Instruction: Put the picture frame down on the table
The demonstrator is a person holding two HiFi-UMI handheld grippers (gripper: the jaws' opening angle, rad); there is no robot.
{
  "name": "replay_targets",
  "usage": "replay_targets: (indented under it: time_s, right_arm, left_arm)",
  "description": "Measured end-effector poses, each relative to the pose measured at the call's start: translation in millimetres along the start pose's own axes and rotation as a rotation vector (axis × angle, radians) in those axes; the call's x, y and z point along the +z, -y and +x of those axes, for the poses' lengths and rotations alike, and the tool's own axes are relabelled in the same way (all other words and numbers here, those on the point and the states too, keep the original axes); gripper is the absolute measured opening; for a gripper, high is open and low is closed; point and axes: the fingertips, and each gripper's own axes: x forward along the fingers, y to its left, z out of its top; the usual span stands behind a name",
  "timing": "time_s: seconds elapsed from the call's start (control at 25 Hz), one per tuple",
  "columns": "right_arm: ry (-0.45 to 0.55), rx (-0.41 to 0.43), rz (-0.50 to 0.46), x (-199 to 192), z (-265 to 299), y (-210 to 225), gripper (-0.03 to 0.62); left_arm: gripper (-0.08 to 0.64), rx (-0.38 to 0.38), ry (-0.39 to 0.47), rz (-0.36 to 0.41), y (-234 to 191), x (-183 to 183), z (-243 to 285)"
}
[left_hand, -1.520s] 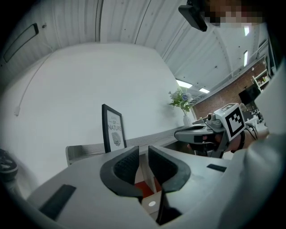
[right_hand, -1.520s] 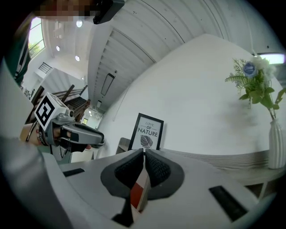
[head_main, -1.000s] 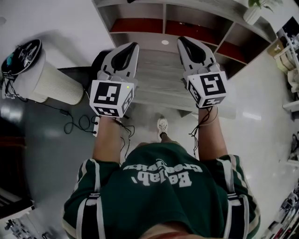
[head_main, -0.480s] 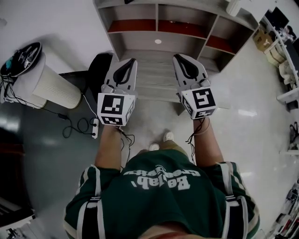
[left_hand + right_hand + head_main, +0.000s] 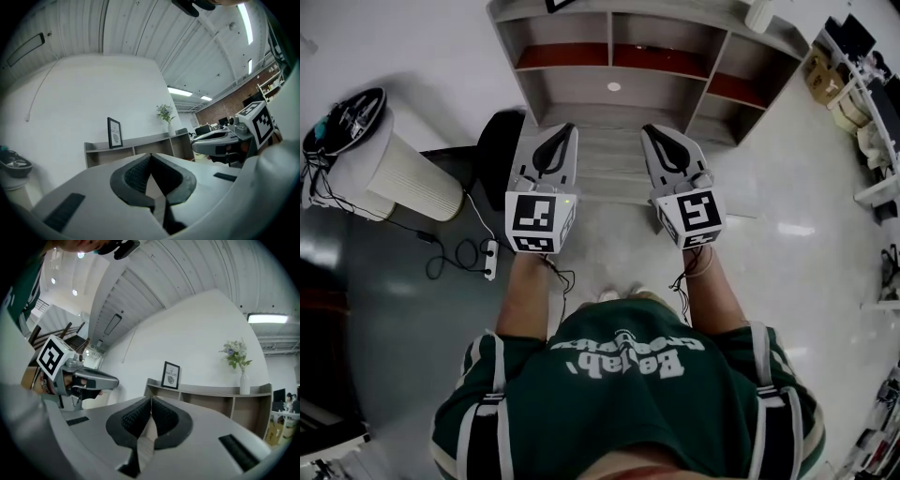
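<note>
**Plainly shut and empty: two grippers, one frame on the shelf**

Here the left gripper [image 5: 151,154] has its jaws closed. The ribbed black pads meet at the tips, and the only thing showing between them is the pale shelf behind. The right gripper [image 5: 151,398] is closed the same way, tips together and holding nothing. In the head view the two are held side by side at about the same height, a little apart, both pointing toward the shelf unit [image 5: 619,94]. Neither touches anything. Each carries one marker cube, two in all: one on the left [image 5: 536,221] and one on the right [image 5: 694,216]. Each gripper view also catches the other gripper off to its side.

There is one picture frame [image 5: 114,132]. It stands upright on top of the shelf unit against the white wall, toward the unit's left end, well apart from both grippers. Its print shows a round motif under a line of lettering. One white vase of flowers [image 5: 240,369] stands on the same top, further right, well clear of the frame. Below the top, the unit is divided into open compartments, some with red backs.

To the left on the grey floor stands one white ribbed cylinder [image 5: 408,171]. Black cables and a power strip [image 5: 490,257] lie beside it. The person's green shirt [image 5: 619,384] fills the bottom of the head view.
</note>
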Motion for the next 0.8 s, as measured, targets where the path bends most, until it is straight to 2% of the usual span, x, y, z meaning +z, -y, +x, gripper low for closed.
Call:
replay_targets:
  time_s: [0.16,0.8]
  right_arm:
    - [-0.010,0.011,-0.061,3.9,-3.1,-6.8,0.035]
    - [0.023,0.035,-0.040,17.4,5.2,-21.2,0.035]
  left_arm:
    - [0.018,-0.011,0.000,0.021,6.4,1.5,0.7]
    - [0.018,0.021,-0.005,0.041,-4.3,0.1,-17.0]
